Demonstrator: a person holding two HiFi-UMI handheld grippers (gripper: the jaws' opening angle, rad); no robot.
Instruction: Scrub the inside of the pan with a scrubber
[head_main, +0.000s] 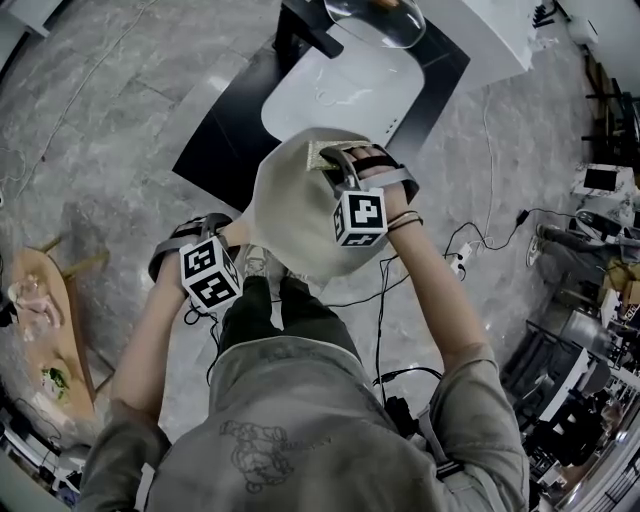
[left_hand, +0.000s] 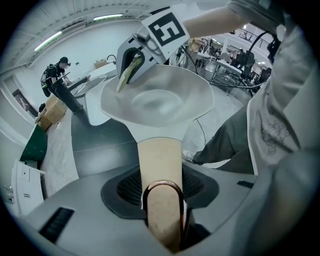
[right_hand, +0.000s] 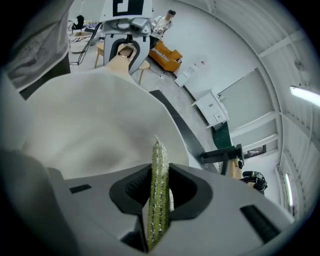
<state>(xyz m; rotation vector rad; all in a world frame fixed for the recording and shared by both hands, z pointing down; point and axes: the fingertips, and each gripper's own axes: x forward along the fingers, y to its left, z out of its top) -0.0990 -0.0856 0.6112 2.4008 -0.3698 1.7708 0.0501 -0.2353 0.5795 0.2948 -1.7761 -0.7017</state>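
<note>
A cream pan (head_main: 300, 205) is held up in the air in front of the person's body. Its beige handle (left_hand: 160, 165), with a copper hanging loop at the end, lies between the jaws of my left gripper (left_hand: 162, 202), which is shut on it. My left gripper (head_main: 225, 250) is at the pan's near left. My right gripper (head_main: 345, 172) reaches over the far rim and is shut on a thin green-yellow scrubber (right_hand: 159, 192), seen edge on. The scrubber (left_hand: 127, 70) hangs at the far rim of the pan's bowl (left_hand: 160, 102), by the inner wall (right_hand: 90, 130).
Ahead stands a black counter (head_main: 225, 140) with a white sink basin (head_main: 340, 95) and a clear glass lid (head_main: 375, 20) above it. A wooden stool (head_main: 45, 320) is at the left. Cables (head_main: 470, 245) and equipment (head_main: 590, 380) crowd the floor at the right.
</note>
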